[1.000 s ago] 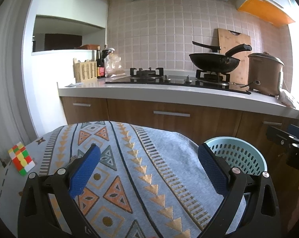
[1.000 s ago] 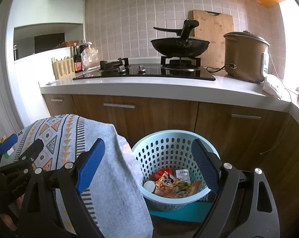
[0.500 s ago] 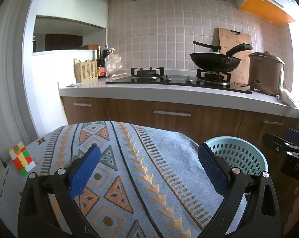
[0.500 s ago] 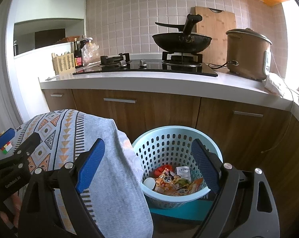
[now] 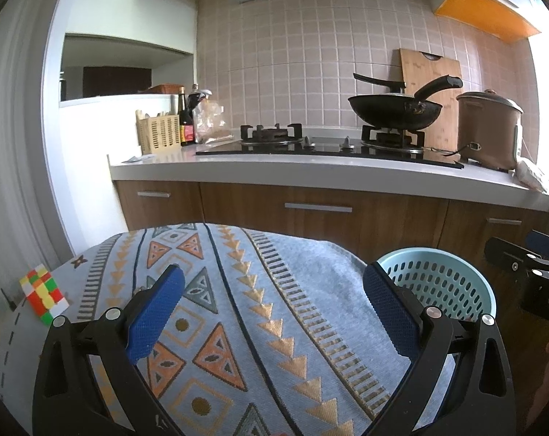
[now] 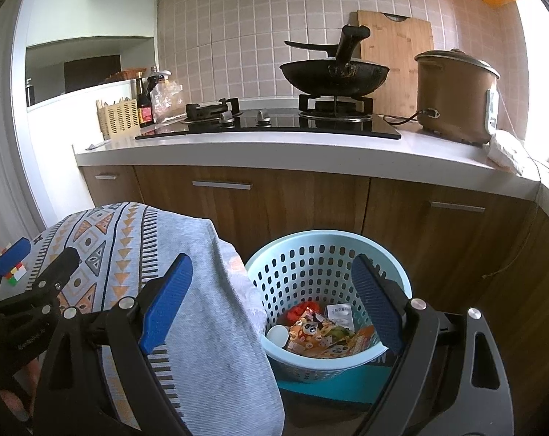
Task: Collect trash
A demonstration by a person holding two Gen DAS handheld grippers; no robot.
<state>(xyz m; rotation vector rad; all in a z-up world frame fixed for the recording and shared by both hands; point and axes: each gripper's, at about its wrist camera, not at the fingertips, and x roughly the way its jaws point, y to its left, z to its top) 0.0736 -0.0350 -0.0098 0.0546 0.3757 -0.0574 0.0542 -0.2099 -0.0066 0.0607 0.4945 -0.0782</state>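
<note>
Beside clothed table (image 5: pixel 311 290), blue basket (image 6: pixel 311 250) w/ snack wrappers (image 6: pixel 321 338).

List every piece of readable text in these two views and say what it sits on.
"DA", cut off: right tool's body.
Pale lettering on left tool's body: too blurred to read.
White packet in the basket: print too small.
Snack wrapper: cartoon faces only.
Blue box under basket: letters cut off.
</note>
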